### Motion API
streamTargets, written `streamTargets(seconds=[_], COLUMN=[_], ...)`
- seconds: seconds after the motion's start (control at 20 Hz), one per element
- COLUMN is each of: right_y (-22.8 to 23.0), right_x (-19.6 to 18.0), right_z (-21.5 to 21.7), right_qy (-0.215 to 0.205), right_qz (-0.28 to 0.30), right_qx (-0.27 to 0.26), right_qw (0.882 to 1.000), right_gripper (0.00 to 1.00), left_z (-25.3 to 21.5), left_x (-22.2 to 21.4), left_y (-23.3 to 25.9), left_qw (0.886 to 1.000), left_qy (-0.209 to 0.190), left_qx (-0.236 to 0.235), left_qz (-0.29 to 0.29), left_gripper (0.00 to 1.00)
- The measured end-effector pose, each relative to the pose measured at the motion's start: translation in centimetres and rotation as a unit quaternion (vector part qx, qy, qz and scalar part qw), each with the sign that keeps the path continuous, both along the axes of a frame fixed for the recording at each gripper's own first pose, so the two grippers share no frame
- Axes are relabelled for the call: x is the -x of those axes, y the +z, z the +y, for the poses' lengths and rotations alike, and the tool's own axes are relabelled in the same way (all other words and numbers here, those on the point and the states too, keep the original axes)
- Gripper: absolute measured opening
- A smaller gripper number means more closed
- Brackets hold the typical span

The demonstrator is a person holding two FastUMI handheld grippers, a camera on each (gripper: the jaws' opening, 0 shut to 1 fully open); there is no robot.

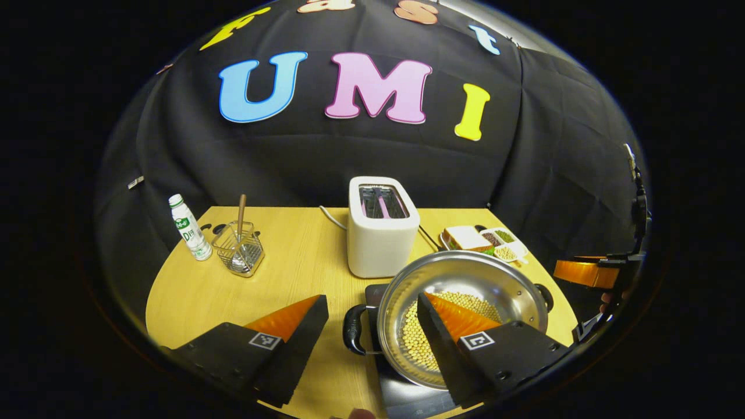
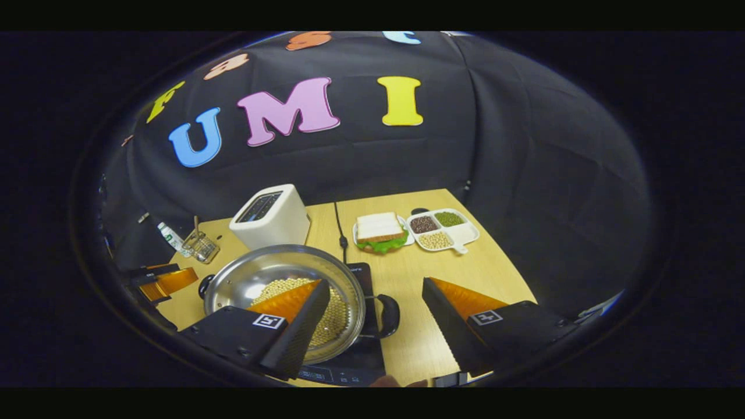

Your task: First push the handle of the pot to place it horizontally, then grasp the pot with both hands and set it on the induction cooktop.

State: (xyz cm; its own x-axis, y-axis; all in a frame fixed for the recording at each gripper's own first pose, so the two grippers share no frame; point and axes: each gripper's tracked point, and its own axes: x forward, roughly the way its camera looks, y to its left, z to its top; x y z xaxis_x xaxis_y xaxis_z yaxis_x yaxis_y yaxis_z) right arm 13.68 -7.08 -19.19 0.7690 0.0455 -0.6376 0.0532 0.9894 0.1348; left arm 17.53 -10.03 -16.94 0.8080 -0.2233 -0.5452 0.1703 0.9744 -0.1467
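A steel pot [image 1: 465,278] with pale beans [image 1: 414,340] in it sits on the black induction cooktop [image 1: 404,401]. My left gripper [image 1: 370,298] is open. Its fingers straddle the pot's black left handle [image 1: 353,329], one out over the table and one over the pot's inside. In the right gripper view the pot [image 2: 256,280] sits on the cooktop [image 2: 356,364]. My right gripper [image 2: 376,283] is open around the right handle [image 2: 389,315] without pressing it. Each gripper appears at the edge of the other's view: the right gripper [image 1: 588,272] and the left gripper [image 2: 163,282].
Behind the pot stands a white toaster [image 1: 381,227], its cord [image 2: 340,233] running across the wooden table [image 1: 302,273]. A bottle [image 1: 189,230] and a wire basket [image 1: 238,251] are at the far left. A sandwich plate [image 2: 379,230] and a divided dish [image 2: 442,230] are at the far right.
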Motion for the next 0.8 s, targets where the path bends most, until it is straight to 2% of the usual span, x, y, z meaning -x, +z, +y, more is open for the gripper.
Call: streamTargets(seconds=[0.45, 0.8], right_y=[7.8, 12.1], right_x=[2.6, 4.2], right_z=[0.8, 2.0], right_qy=[-0.009, -0.015], right_qz=[-0.085, -0.144], right_qx=[-0.001, -0.005], right_qw=[0.996, 0.989], right_gripper=[0.99, 0.99], left_z=[2.2, 6.2], left_x=[4.0, 6.1], left_y=[5.9, 10.7], left_qw=[0.997, 0.991], left_qy=[0.030, 0.062], left_qx=[0.030, 0.047], left_qz=[-0.060, -0.112], left_gripper=[0.96, 0.95])
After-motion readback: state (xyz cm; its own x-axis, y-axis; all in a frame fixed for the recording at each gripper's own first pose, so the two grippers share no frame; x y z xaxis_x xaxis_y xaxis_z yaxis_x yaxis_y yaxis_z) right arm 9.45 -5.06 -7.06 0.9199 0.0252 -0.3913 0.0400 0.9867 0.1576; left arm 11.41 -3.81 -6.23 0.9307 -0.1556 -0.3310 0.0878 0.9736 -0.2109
